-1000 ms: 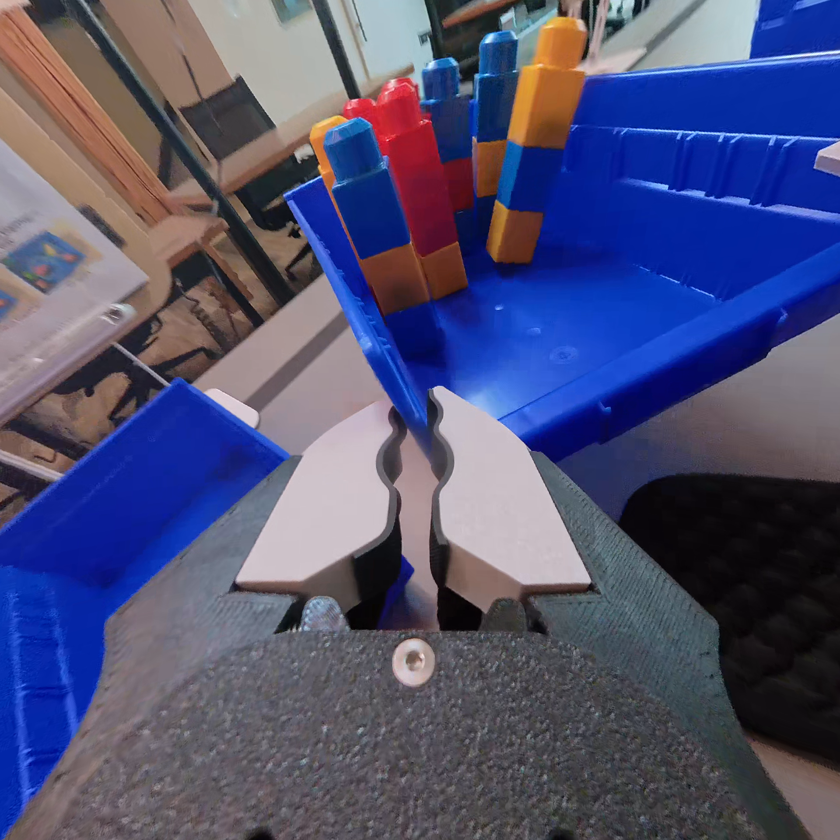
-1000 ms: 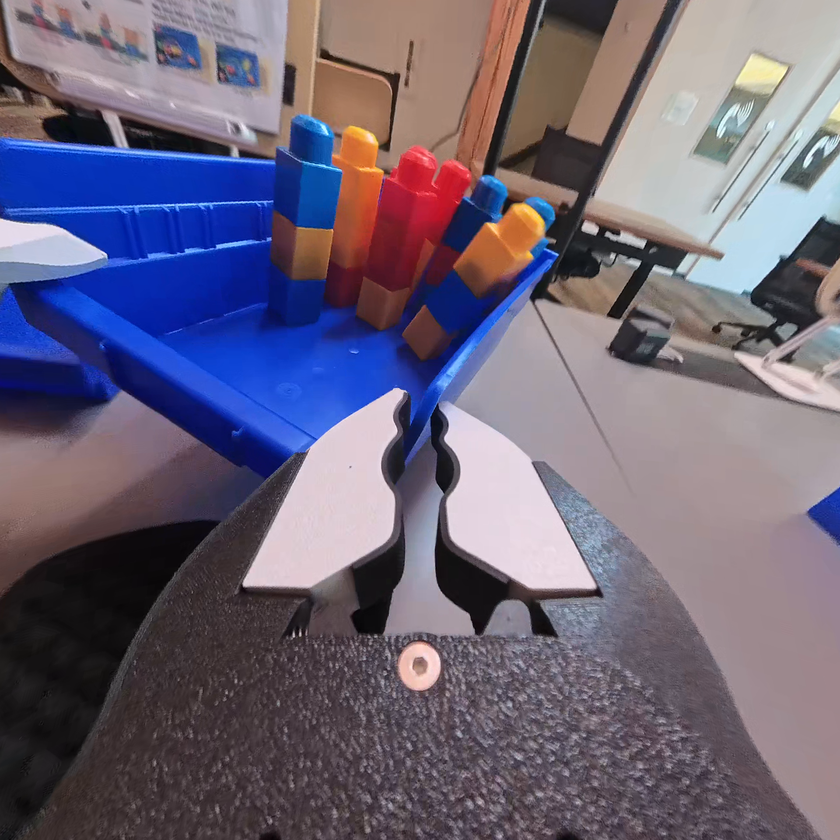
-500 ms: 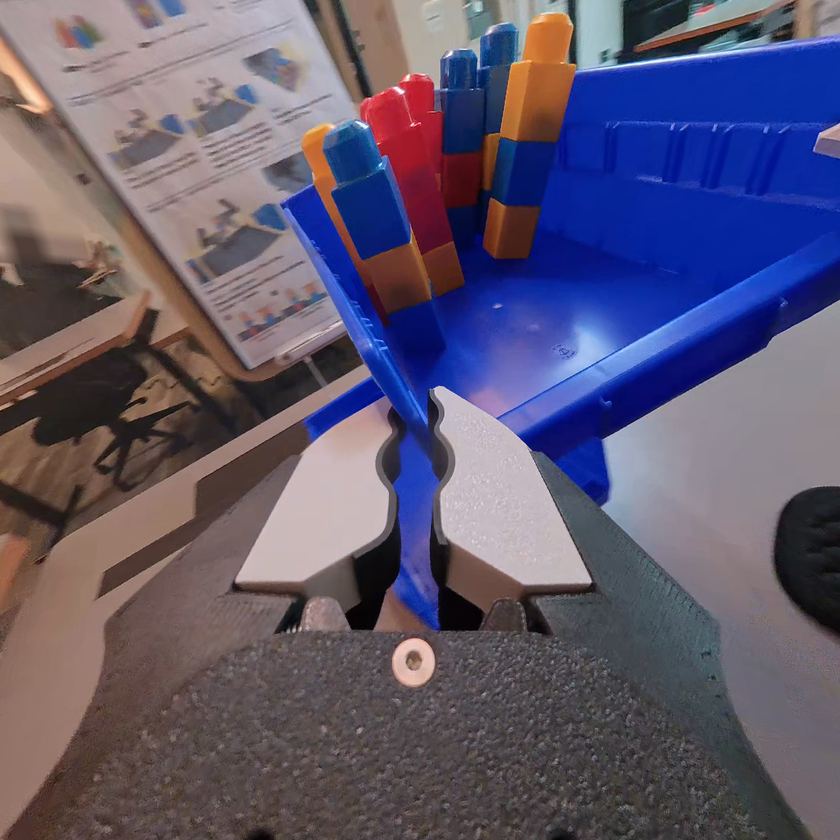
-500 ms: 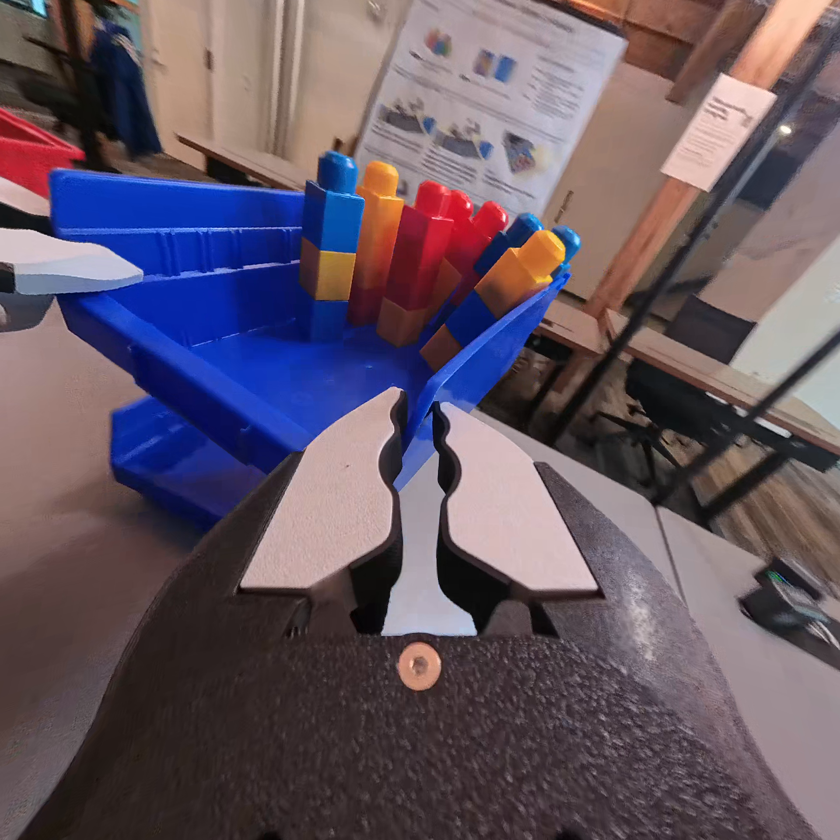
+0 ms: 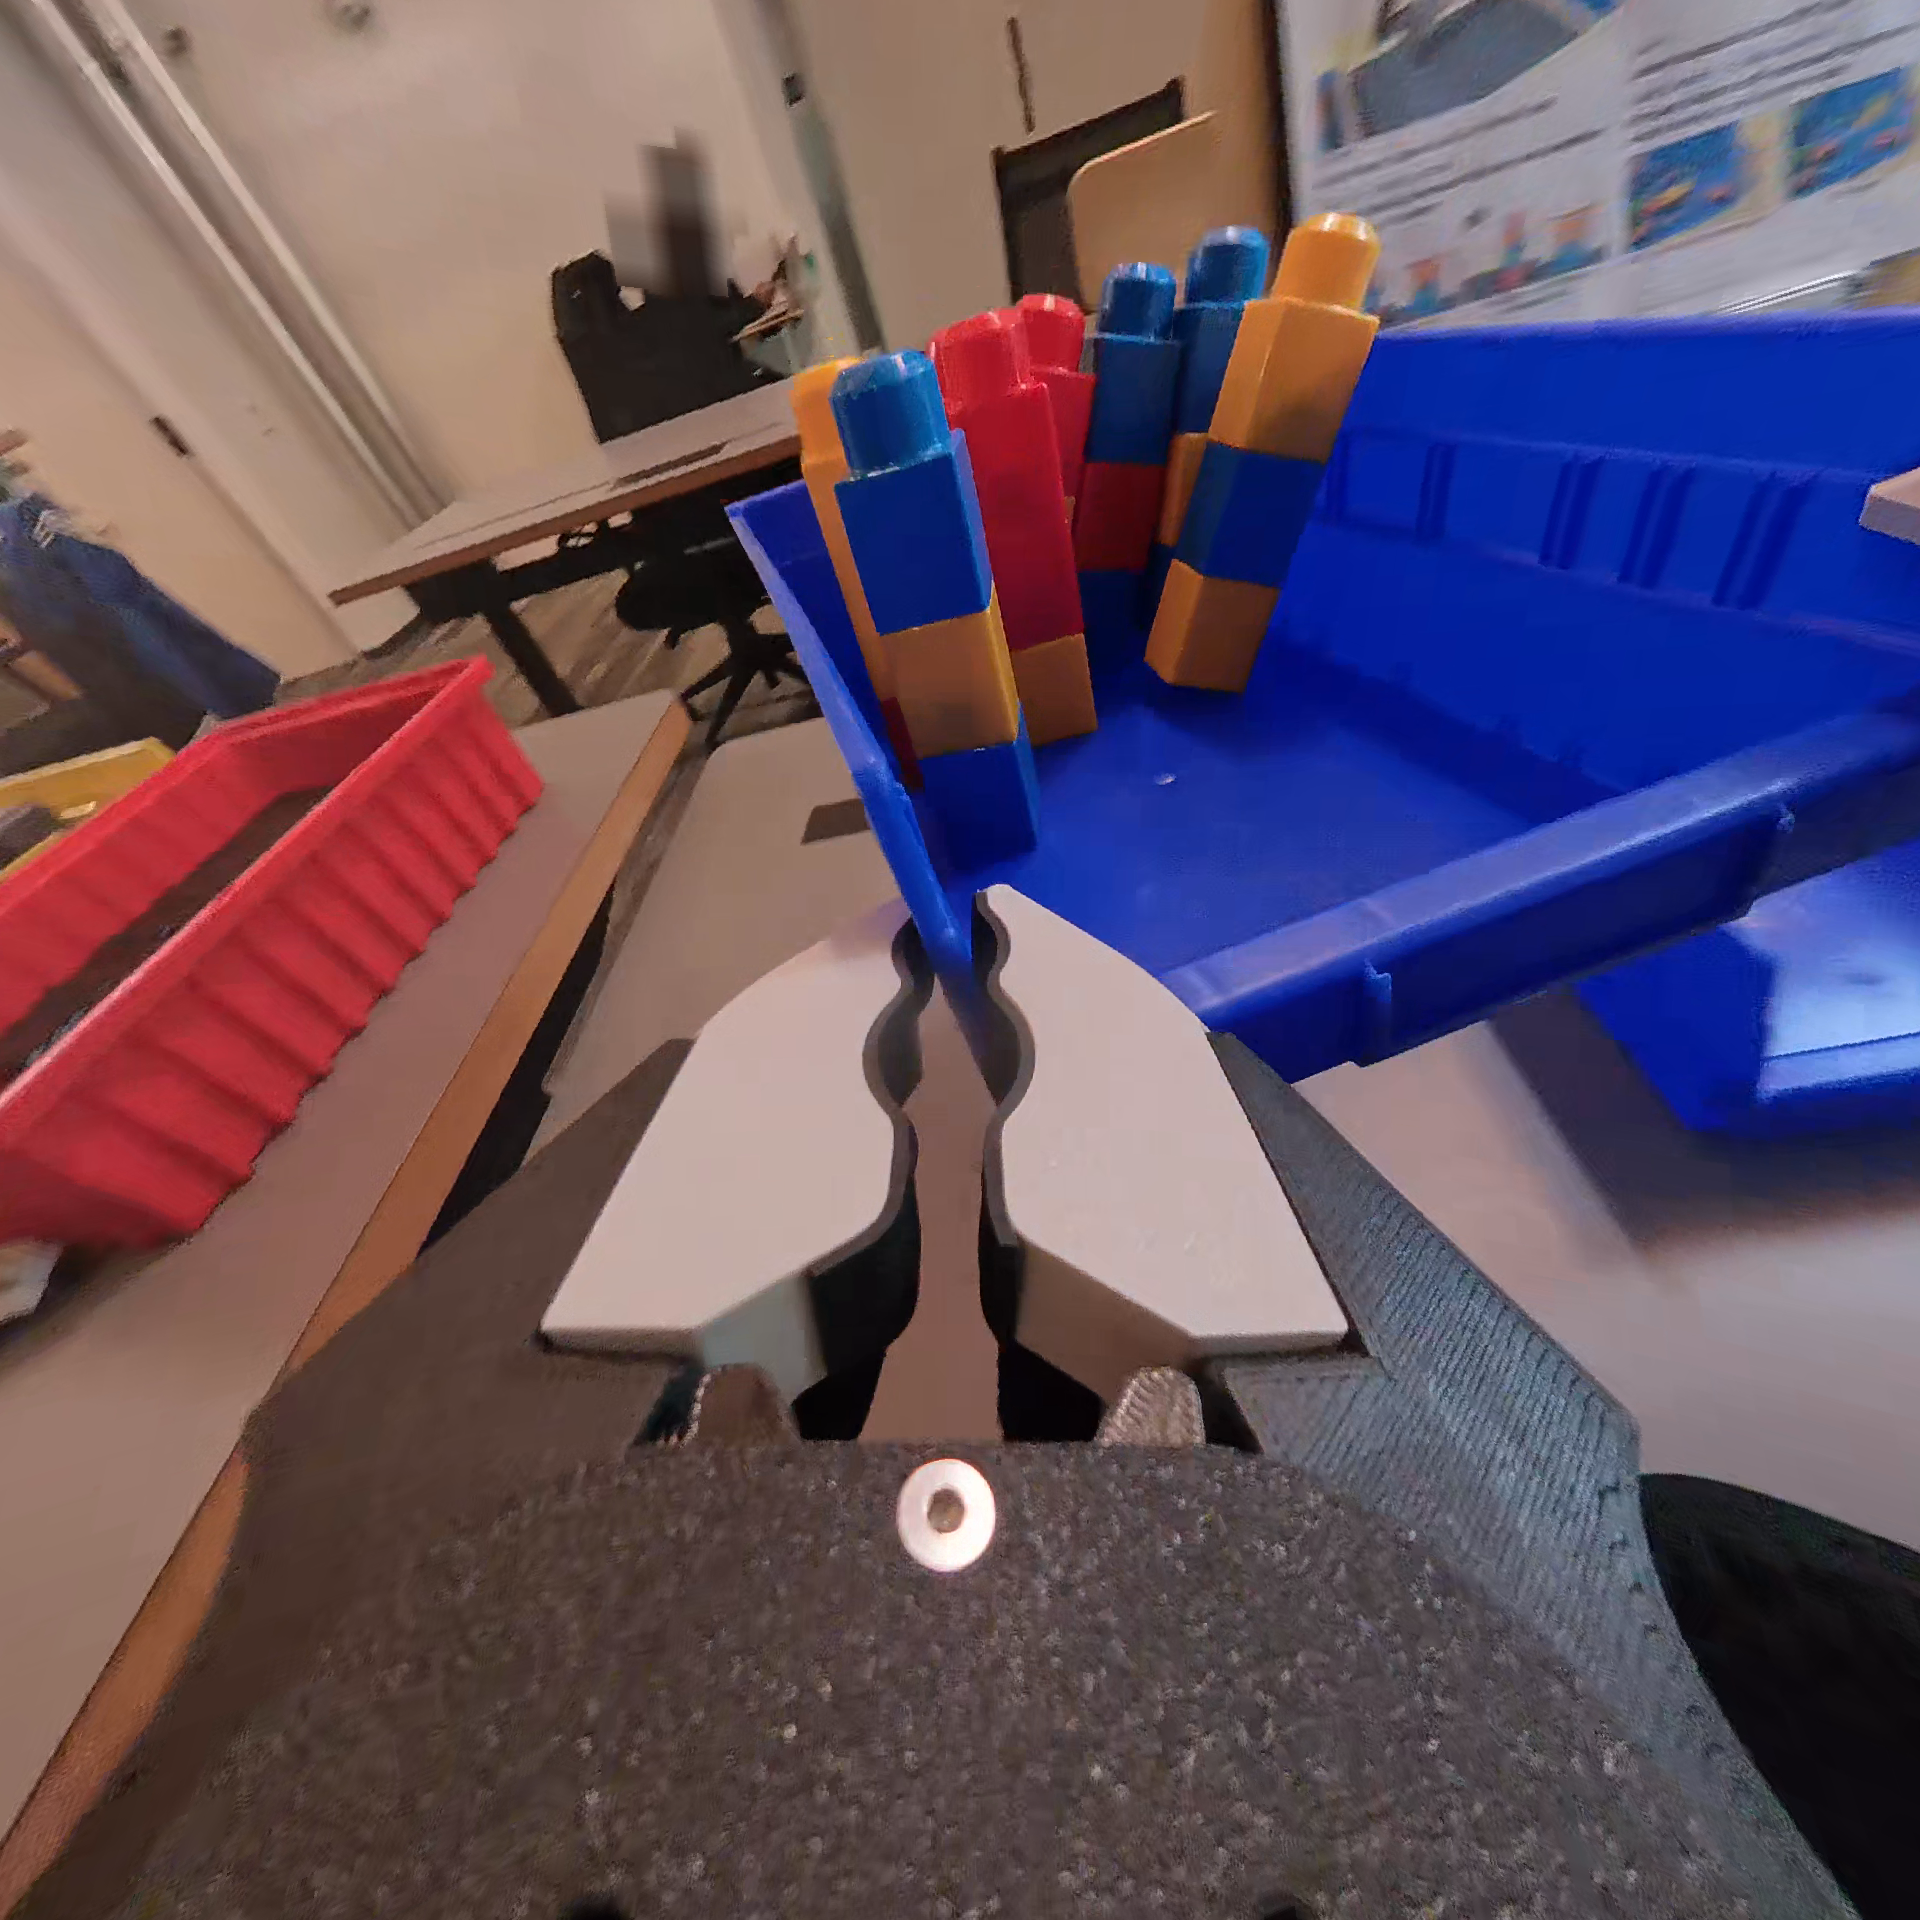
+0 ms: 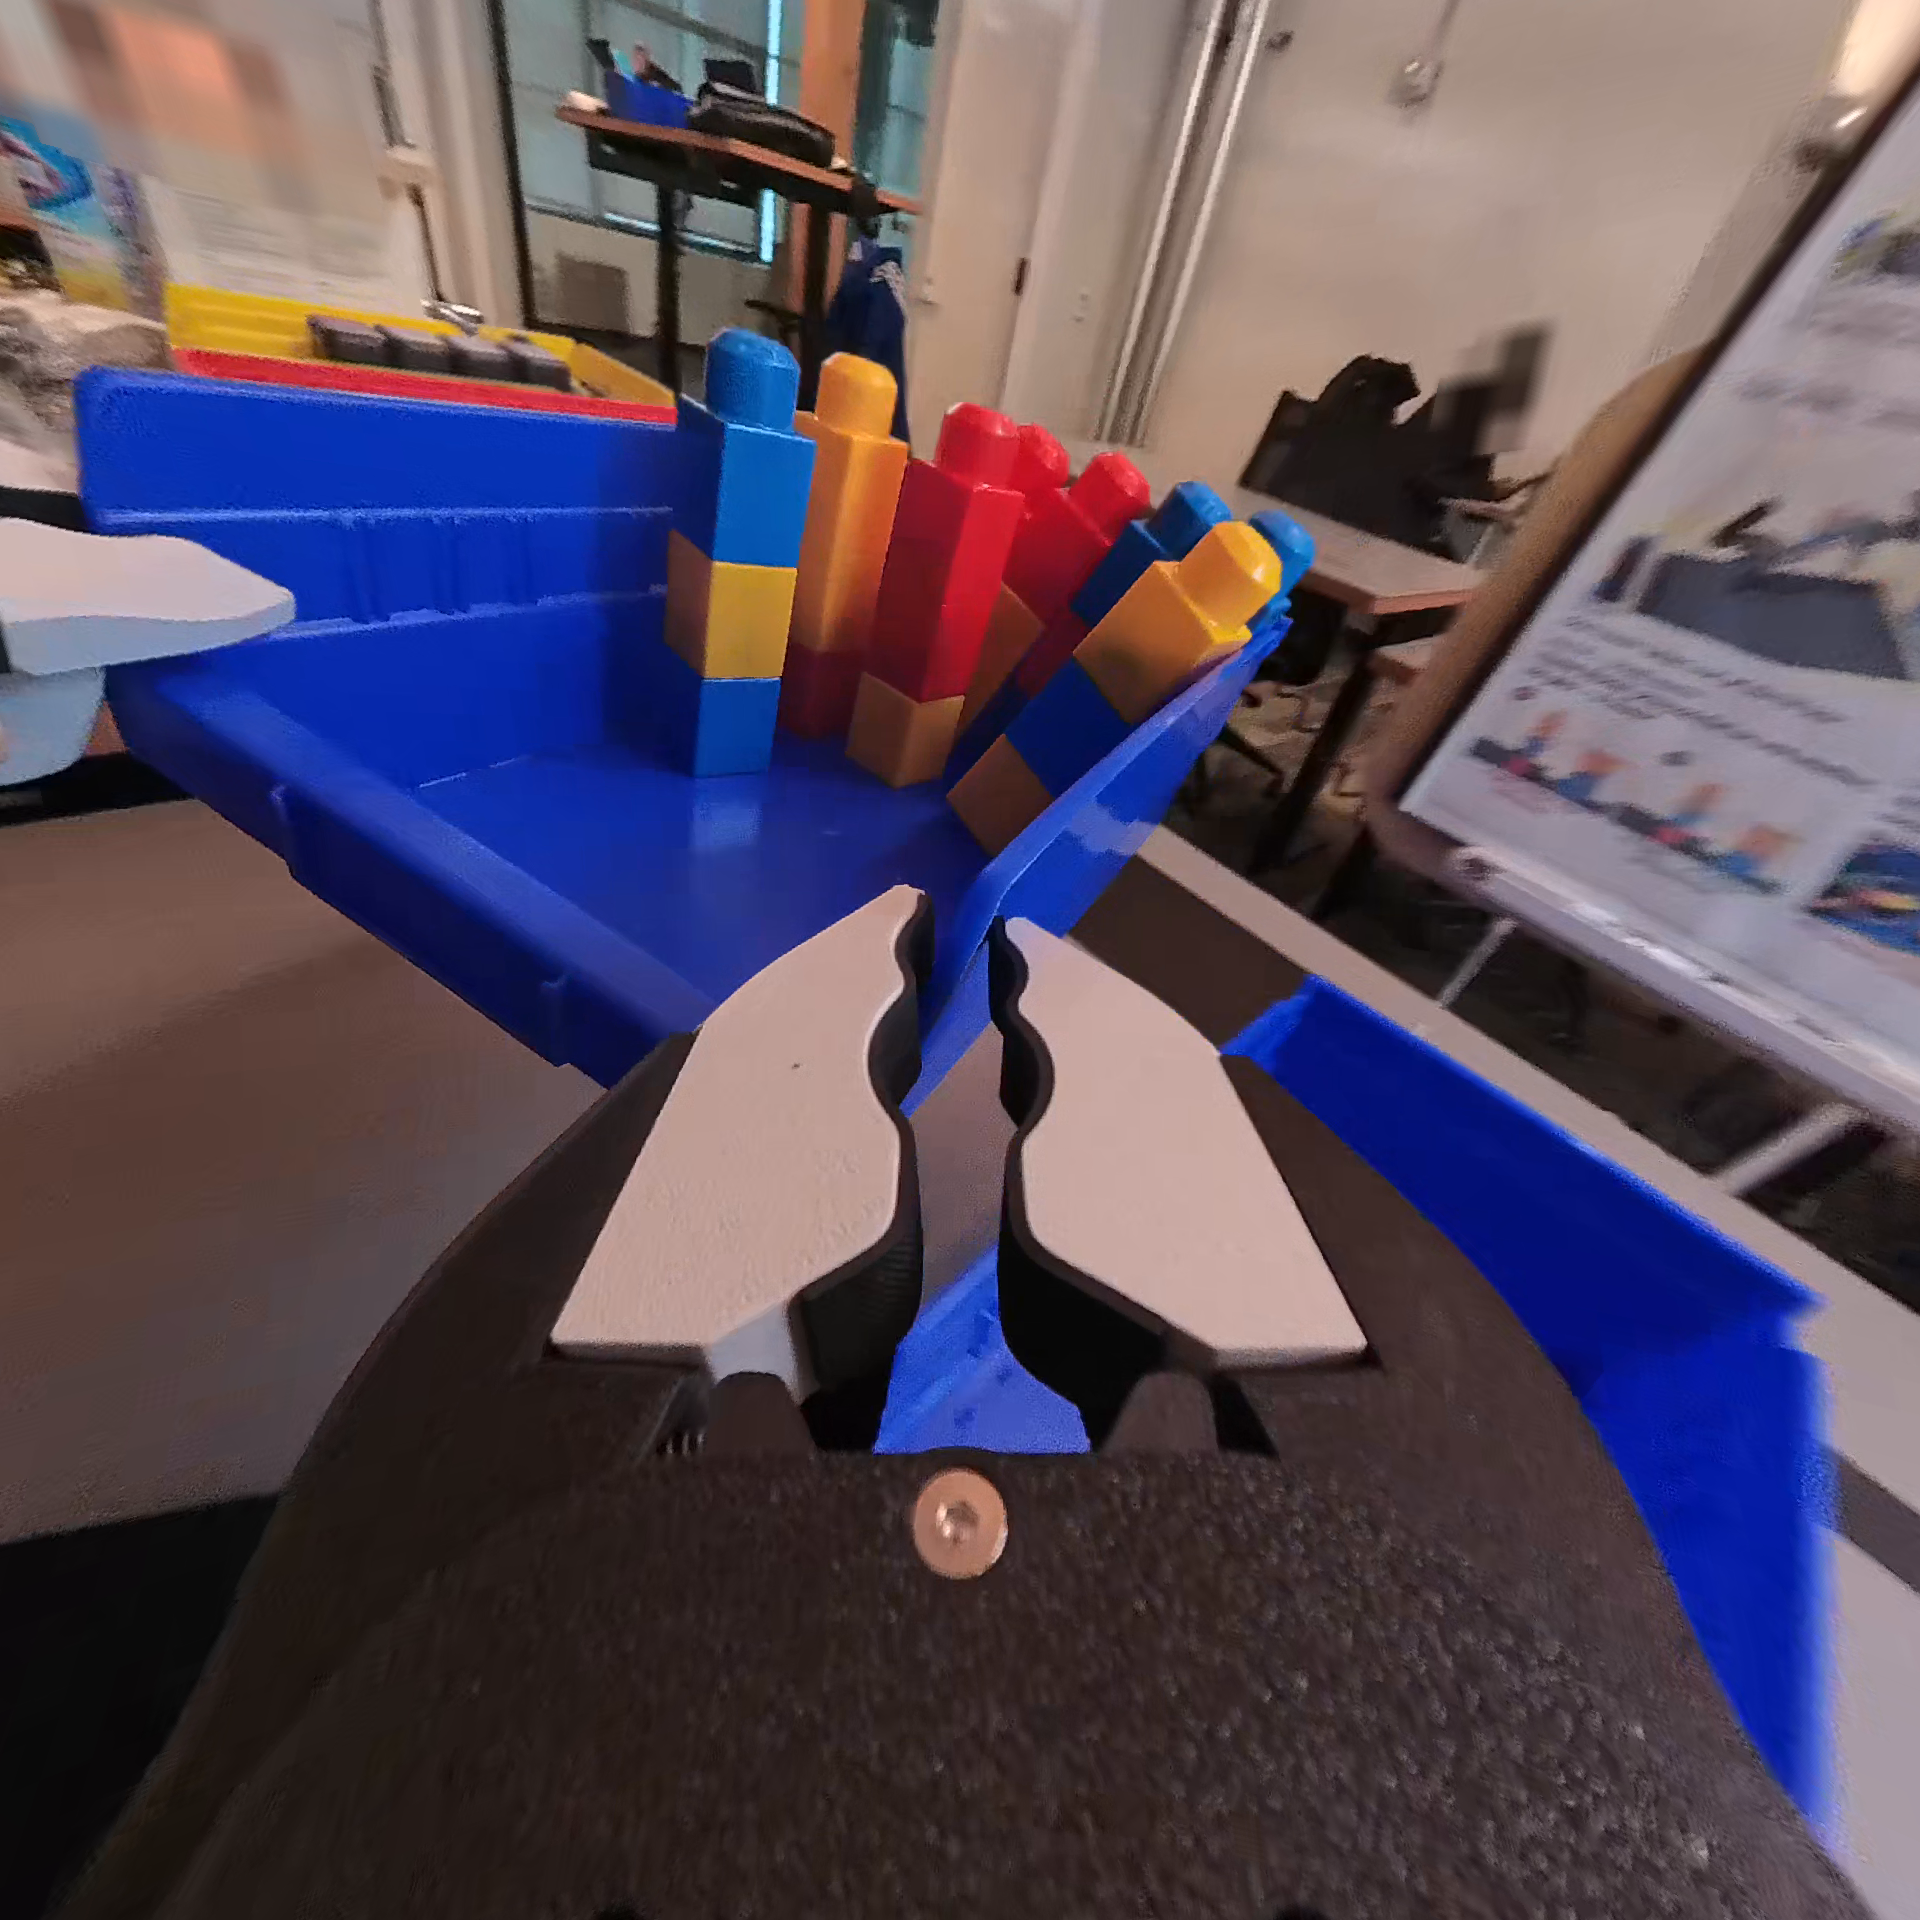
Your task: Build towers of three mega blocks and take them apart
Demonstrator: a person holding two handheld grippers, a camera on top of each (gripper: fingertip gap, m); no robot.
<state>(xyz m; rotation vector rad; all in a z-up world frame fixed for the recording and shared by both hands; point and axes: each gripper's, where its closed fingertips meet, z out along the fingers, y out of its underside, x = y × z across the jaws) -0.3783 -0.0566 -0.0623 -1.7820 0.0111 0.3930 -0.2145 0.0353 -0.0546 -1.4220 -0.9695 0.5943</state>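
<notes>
A blue bin (image 5: 1455,914) (image 6: 436,582) is held in the air above the table. Several three-block towers of blue, orange and red mega blocks (image 5: 1039,520) (image 6: 935,592) stand bunched at one end of it. My left gripper (image 5: 948,914) is shut on the bin's side wall at one front corner. My right gripper (image 6: 961,914) is shut on the opposite side wall. The left gripper's fingertip (image 6: 135,603) shows at the left edge of the right wrist view. The right gripper's fingertip (image 5: 1896,509) shows at the right edge of the left wrist view.
A second blue bin (image 5: 1787,1018) (image 6: 1558,1226) sits on the grey table under the held one. A red bin (image 5: 208,914) lies to the left, with a yellow bin (image 6: 312,322) behind it. A black foam mat (image 5: 1808,1662) is at the near edge. A poster board (image 6: 1714,623) stands to the right. The gap from one gripper's tips to the other's is roughly 20 cm.
Both grippers have carried the bin of towers and swung it round to the left, over the second blue bin. The red bin has come into view. Both grips are unchanged.
</notes>
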